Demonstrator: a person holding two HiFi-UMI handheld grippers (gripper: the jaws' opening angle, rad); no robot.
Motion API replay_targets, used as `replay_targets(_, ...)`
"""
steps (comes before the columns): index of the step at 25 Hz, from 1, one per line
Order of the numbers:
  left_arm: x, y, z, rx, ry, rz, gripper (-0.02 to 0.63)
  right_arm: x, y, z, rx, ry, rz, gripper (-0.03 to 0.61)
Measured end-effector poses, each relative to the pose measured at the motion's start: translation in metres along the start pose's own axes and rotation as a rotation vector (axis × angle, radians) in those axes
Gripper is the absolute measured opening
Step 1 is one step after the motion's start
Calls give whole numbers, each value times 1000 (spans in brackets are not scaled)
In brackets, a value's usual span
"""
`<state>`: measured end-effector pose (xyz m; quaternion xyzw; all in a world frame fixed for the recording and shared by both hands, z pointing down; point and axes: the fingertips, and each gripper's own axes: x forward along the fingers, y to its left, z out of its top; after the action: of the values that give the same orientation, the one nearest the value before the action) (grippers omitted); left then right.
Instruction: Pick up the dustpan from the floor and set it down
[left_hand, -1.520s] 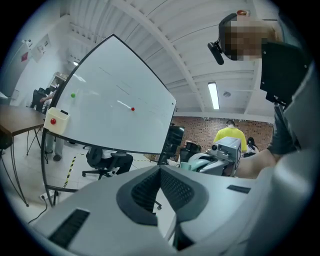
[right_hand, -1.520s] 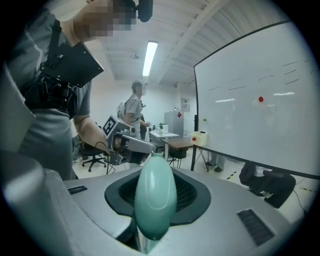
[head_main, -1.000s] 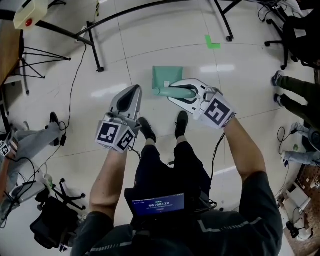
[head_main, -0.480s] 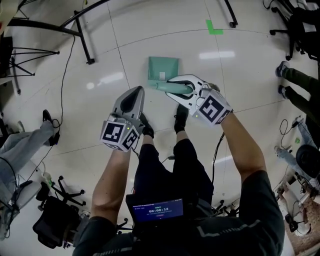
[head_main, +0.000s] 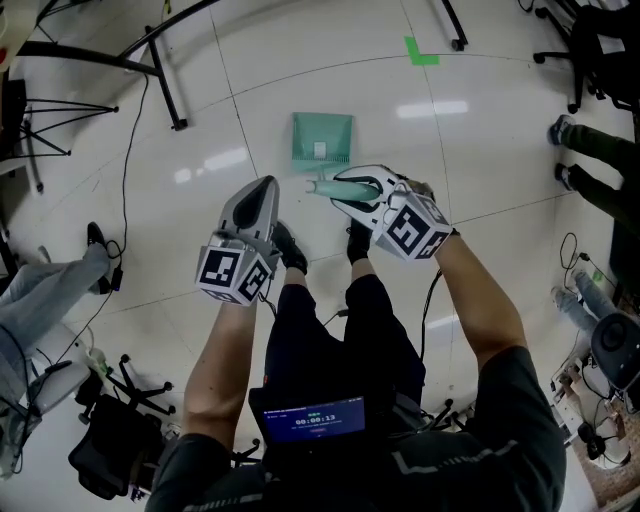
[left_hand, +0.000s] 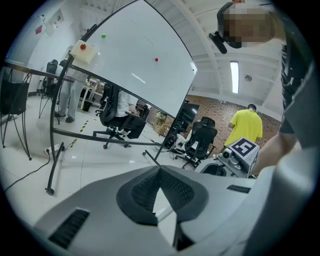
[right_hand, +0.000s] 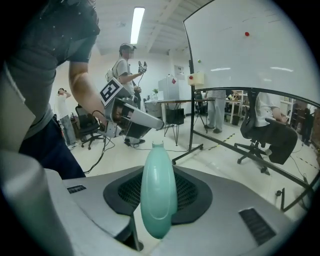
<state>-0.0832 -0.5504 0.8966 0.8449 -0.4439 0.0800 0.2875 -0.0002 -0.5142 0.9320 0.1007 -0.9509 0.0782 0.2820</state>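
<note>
The left forearm (head_main: 215, 355) and right forearm (head_main: 482, 300) reached forward and down. The left tongs (head_main: 266, 186) stood closed and empty, tips meeting; the right tongs (head_main: 345, 188) clamped the dustpan handle (head_main: 318, 186), pointing left.

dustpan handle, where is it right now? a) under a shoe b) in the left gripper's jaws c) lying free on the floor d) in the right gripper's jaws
D: the teal dustpan handle sits between the jaws of the right gripper, while the left gripper has nothing between its jaws.
</note>
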Motion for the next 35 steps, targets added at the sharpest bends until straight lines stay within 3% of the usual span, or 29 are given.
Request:
replay_targets(5, -13, -15, 10, 5, -6, -6, 23, -11, 26, 8, 24, 9, 31, 183)
replay_targets(11, -46, -50, 50, 29, -36, -39, 23, -48, 41, 58, 80, -41, -39, 183)
replay_targets(14, -74, -73, 93, 55, -72, -57, 23, -84, 41, 117, 65, -89, -95, 183)
replay_targets(20, -157, -141, 204, 119, -169, -82, 23, -191, 52, 276, 43, -260, -199, 178)
replay_targets(24, -231, -201, 294, 242, -231, -146, 23, -257, 83, 372, 21, -316, -223, 176)
replay_targets(26, -263, -219, 332, 288, -251, -136, 23, -286, 97, 408, 28, -346, -240, 176)
replay_targets(30, -305, -249, 398, 307, -332, -117, 23, -338, 108, 470, -1, -445, -299, 123)
replay_targets(35, -338, -290, 430, 317, -388, -107, 23, -390, 122, 511, -1, -559, -372, 20)
